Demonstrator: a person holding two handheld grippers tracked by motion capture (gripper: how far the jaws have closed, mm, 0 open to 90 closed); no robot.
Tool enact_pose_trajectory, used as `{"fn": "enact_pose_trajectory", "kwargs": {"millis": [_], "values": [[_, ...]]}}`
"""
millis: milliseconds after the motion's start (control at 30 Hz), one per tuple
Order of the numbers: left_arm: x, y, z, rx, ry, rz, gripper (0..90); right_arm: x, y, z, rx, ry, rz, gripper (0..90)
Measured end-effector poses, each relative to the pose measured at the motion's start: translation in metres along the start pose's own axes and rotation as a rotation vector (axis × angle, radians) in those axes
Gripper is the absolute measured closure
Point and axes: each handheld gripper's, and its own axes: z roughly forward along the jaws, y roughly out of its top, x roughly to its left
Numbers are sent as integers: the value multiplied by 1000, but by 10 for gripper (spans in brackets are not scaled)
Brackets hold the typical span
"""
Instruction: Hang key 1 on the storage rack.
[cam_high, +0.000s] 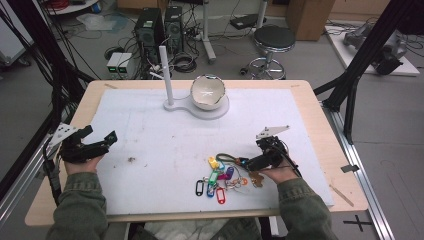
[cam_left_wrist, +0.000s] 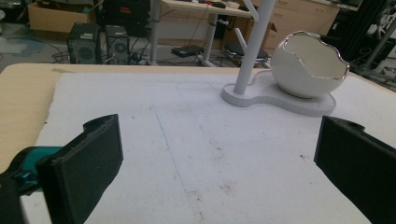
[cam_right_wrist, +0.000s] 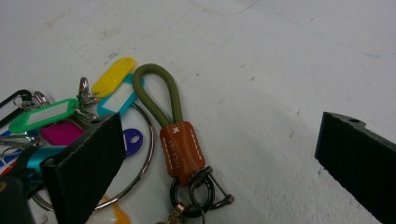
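The right gripper (cam_high: 248, 162) hovered low over the white foam mat (cam_high: 150, 150) near the table's front right, its two black jaws spread wide with nothing between them but bare mat and part of a keychain. In the right gripper view that keychain, an olive-green cord loop with a stitched brown leather tab (cam_right_wrist: 173, 126), lay flat between the jaws, nearer the left one and touching neither. A dark metal clasp ring (cam_right_wrist: 201, 192) hung from the bottom of the tab. Just beside the loop lay a bunch of coloured plastic key tags (cam_right_wrist: 70, 116) on a thin steel ring, yellow, pale blue, green, magenta and purple among them, partly hidden behind the left jaw. From the high view the bunch (cam_high: 217, 178) spread out toward the person's side, just left of the right gripper.

The left gripper (cam_high: 101, 141) was held well apart at the mat's left edge, its jaws likewise wide open and empty. Ahead of it in the left gripper view stood a white plastic stand with an upright post (cam_left_wrist: 254, 51) and a white eggshell-shaped ceramic bowl with a silver jagged rim (cam_left_wrist: 308, 65) resting on the stand's base, at the far side of the wooden table (cam_high: 320, 125).
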Motion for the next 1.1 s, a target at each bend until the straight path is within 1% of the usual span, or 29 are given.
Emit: {"fn": "enact_pose_trajectory", "kwargs": {"millis": [67,100,200,233,267,300,433,467,500,533,567,600,633,700,767,800,833,867,900,933,967,1000,1033,1067,1100], "values": [[-1,-1,1,5,-3,1,17,0,0,2,16,2,3,9],[-1,-1,1,9,-5,3,17,0,0,3,33,5,4,9],[-2,-2,3,16,-9,6,17,1,0,6,46,4,4,9],[-2,-2,3,18,-11,7,17,1,0,8,55,2,-4,11],[-2,-2,4,19,-12,9,17,1,0,8,63,5,-1,51],[-3,-2,4,20,-13,9,17,1,0,8,68,18,-3,55],[-3,-2,4,22,-14,12,17,2,0,9,75,16,7,65],[-4,-2,4,22,-15,12,17,2,0,9,83,18,12,85],[-4,-2,4,21,-17,12,17,1,0,10,82,23,-3,157],[-4,-2,4,22,-17,14,17,1,0,10,82,23,-3,157],[-4,-2,4,22,-16,14,17,2,0,11,94,36,-11,197],[-4,-2,4,22,-15,15,17,2,0,11,94,36,-11,197],[-4,-2,4,22,-16,15,17,3,0,12,100,39,-18,224],[-4,-2,4,24,-18,18,17,5,0,13,114,42,-17,250],[-5,-2,5,21,-21,15,17,5,0,15,119,41,-28,279],[-5,-2,5,21,-21,15,17,6,0,15,123,42,-23,296],[-5,-2,5,21,-22,15,17,7,0,16,126,34,-24,324],[-5,-2,5,22,-22,15,17,7,0,16,126,34,-24,324],[-4,-2,5,23,-21,17,17,7,-1,17,133,33,-27,350],[-5,-2,5,26,-19,17,17,7,-1,17,133,33,-27,350],[-4,-2,5,27,-19,18,17,7,-1,18,141,24,-30,379],[-4,-2,5,27,-19,18,17,7,-1,18,141,24,-30,379],[-5,-2,5,27,-19,17,17,8,-1,20,149,15,-34,422],[-5,-2,5,27,-19,18,17,8,-1,20,149,15,-34,422],[-5,-2,5,26,-20,18,17,9,-2,21,158,14,-31,443]]}}
